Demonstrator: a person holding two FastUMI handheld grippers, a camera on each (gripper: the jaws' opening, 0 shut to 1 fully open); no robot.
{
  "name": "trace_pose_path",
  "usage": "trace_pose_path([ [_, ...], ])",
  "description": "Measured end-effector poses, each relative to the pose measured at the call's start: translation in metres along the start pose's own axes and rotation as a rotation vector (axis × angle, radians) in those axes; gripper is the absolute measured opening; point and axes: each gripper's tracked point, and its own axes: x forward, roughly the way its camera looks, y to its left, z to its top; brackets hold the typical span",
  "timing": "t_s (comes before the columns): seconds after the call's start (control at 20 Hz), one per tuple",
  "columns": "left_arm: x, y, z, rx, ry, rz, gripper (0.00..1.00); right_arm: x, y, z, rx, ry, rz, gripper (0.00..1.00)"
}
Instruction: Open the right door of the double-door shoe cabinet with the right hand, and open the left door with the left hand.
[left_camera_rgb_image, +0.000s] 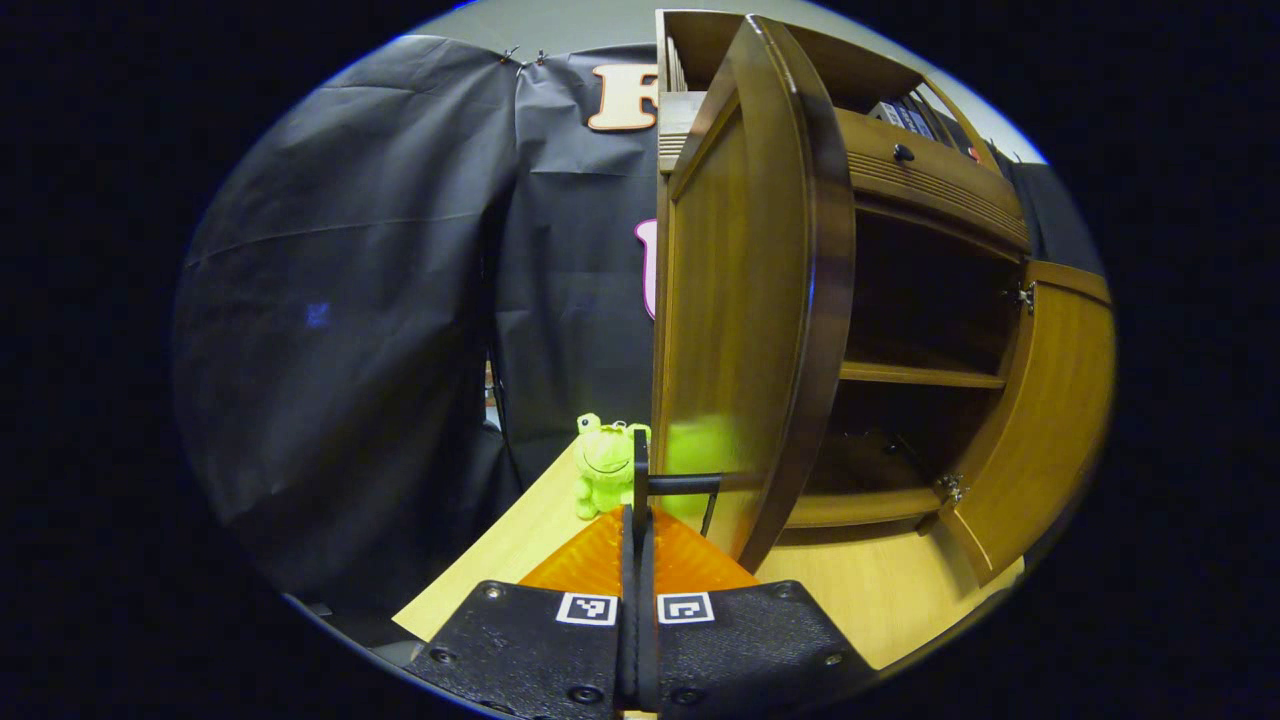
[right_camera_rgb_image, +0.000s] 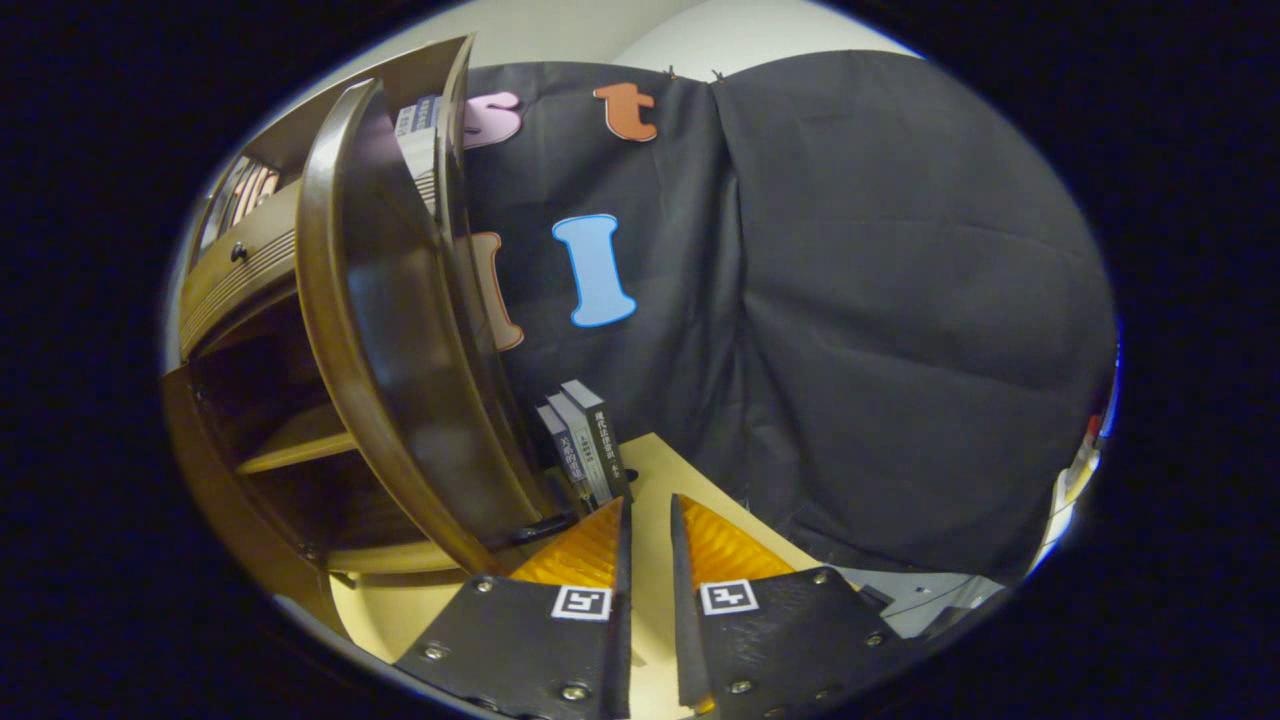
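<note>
Left tongs (left_camera_rgb_image: 640, 490) clamped on handle (left_camera_rgb_image: 684, 486)

Open cabinet mouth between swung-out left door (left_camera_rgb_image: 760, 300) and right door (left_camera_rgb_image: 1040, 420); frog toy (left_camera_rgb_image: 603, 465) and books (right_camera_rgb_image: 585, 450) crowding counter (left_camera_rgb_image: 880, 590) flanks.

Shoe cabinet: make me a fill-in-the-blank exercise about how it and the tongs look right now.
1. The left tongs are shut on the left door's ___.
2. The right tongs are ___, holding nothing.
3. Beside the right door, some ___ stand upright on the table.
4. The green toy beside the left door is a ___.
Missing words: handle; open; books; frog.
</note>
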Motion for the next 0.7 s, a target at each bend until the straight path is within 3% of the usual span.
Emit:
trace_pose_path([
  [0.55,0.003,0.024,0.001,-0.051,0.006,-0.094,0.04,0.002,-0.001,0.000,0.008,-0.006,-0.006,0.18],
  [0.7,0.006,0.029,0.003,-0.032,0.005,-0.103,0.14,0.002,-0.001,-0.001,0.011,-0.005,-0.004,0.18],
])
